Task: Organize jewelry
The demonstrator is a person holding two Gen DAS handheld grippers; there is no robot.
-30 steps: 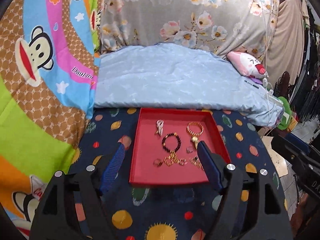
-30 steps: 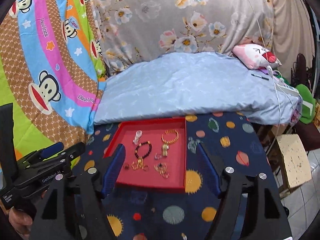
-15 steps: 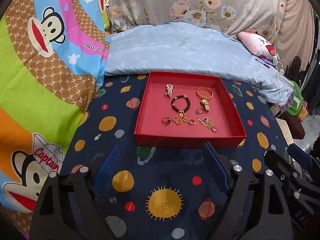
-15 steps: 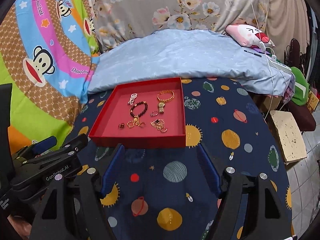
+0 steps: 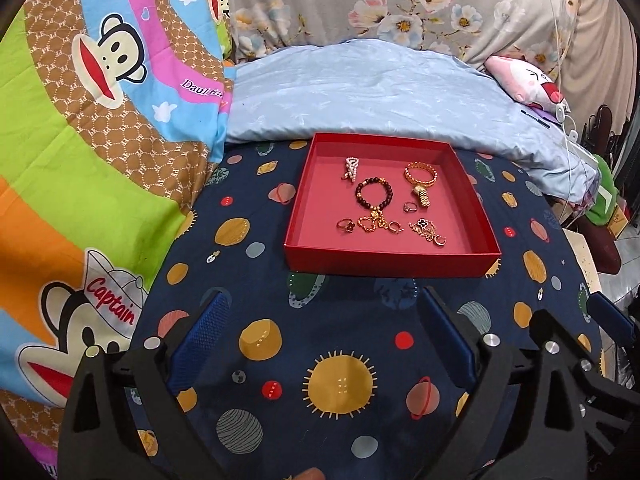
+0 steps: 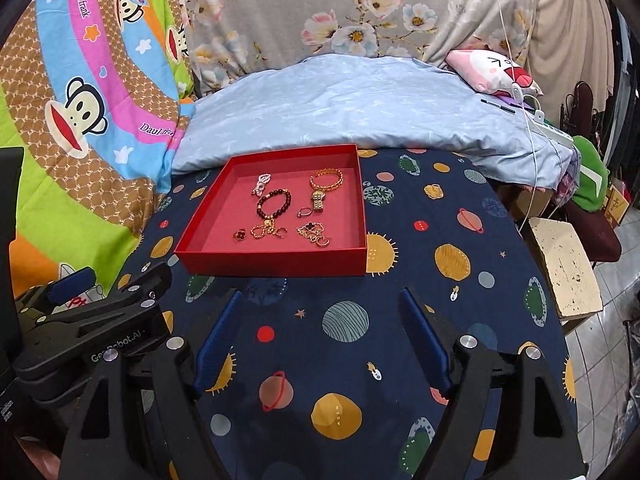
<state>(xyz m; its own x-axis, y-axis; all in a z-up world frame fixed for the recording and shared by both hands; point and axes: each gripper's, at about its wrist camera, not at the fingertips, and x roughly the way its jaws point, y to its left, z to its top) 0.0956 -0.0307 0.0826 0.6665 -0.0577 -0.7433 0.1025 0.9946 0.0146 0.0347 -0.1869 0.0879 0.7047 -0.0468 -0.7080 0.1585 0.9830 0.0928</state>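
A red tray [image 5: 390,258] is sitting on a dark blue cloth with planets [image 5: 340,384] on it. In the left wrist view the tray is lying at about 12 o'clock from the left hand-held gripper [image 5: 320,300], well apart from its blue fingers. In the right wrist view the tray [image 6: 276,258] is lying at about 11 o'clock from the right hand-held gripper [image 6: 320,296].

The jewelry is all lying inside the tray. A dark bead bracelet [image 5: 374,194] is lying near the middle. A gold watch [image 5: 420,182] is lying at 3 o'clock from it. A small pearl piece [image 5: 351,168] is lying at 11 o'clock from the bracelet. A ring with a dark flower [image 5: 346,225] is lying at 7 o'clock from it, a gold chain [image 5: 374,222] is lying at 6 o'clock, touching the bracelet's lower edge, and a second gold chain with a dark flower [image 5: 426,231] is lying at 5 o'clock. A little ring [image 5: 409,207] is lying just beside the watch.

Both hand-held grippers are standing wide, with nothing between the fingers, and their jaws have just been opening more. Both are hanging over the cloth, pointing down at a slant.

A light blue pillow [image 5: 380,96] is lying behind the tray, at 12 o'clock. A bright blanket with a cartoon monkey [image 5: 100,128] is lying at 9 o'clock.
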